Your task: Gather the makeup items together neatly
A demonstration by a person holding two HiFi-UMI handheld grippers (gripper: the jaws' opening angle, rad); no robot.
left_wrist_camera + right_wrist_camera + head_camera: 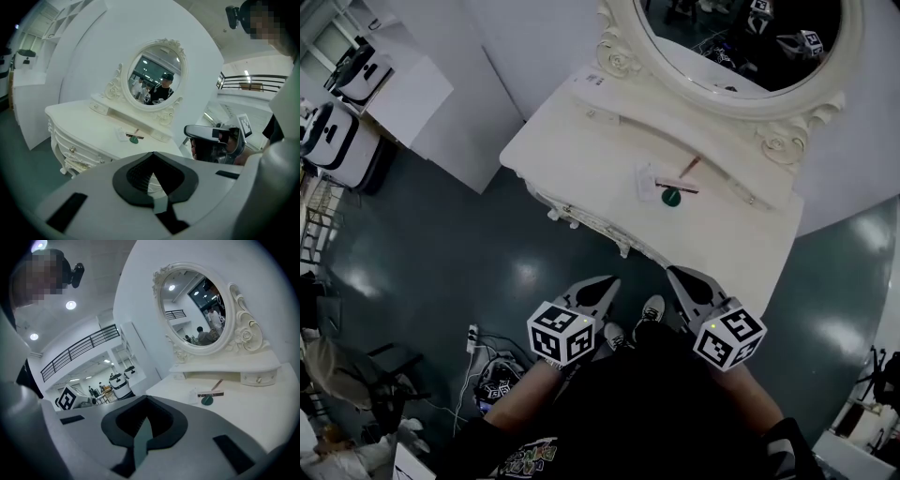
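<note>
Hovering side by side over the dark floor (pixel 441 262), well short of the table (pixel 572 131), the left gripper (pixel 605 286) and right gripper (pixel 680 277) were both closed, jaws together with nothing between them. The makeup lay in a small cluster near the middle of the white table, below the oval mirror (pixel 741 37): a white item (pixel 647 181), a green disc (pixel 671 197) just beside it, a dark stick (pixel 677 186) lying touching the disc's far side, and a pinkish pencil (pixel 690 168) angled toward the mirror shelf. Both grippers pointed at the table, well apart from every item
</note>
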